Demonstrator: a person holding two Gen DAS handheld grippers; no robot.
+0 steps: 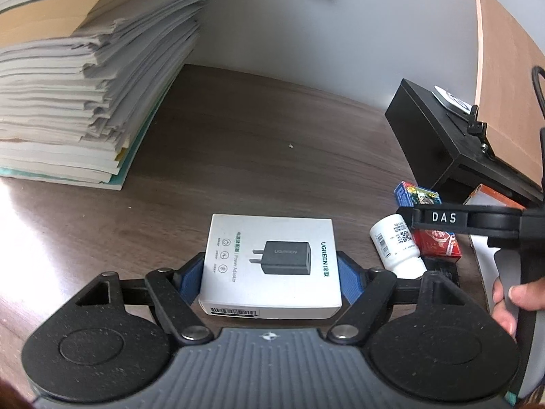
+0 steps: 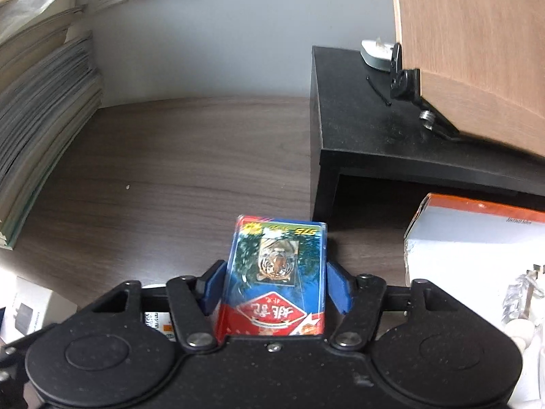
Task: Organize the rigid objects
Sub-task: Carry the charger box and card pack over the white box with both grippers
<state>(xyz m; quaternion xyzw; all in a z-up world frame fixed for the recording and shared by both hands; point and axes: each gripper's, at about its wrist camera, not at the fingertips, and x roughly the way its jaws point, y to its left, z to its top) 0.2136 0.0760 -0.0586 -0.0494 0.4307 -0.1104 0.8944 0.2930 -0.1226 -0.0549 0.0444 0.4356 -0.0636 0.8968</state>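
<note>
In the left wrist view, the left claw point(image 1: 270, 269) grips the white adapter box point(image 1: 270, 262) by its sides; the flat cardboard box lies on the wood-grain table point(image 1: 238, 143), long axis running away from the camera, with bare table ahead. A white bottle point(image 1: 396, 245) lies tipped to its right. In the right wrist view, the right claw point(image 2: 274, 288) straddles the glossy card pack point(image 2: 277, 272), long axis pointing away toward a black riser point(image 2: 374, 136); whether its pads press the pack I cannot tell.

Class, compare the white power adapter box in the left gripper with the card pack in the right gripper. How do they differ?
The power adapter box is white with a charger picture; the card pack is blue and red with a tiger. The adapter box looks wider and squarer, the card pack narrower. Both are rigid boxes sitting between blue gripper pads above the wooden desk.
</note>
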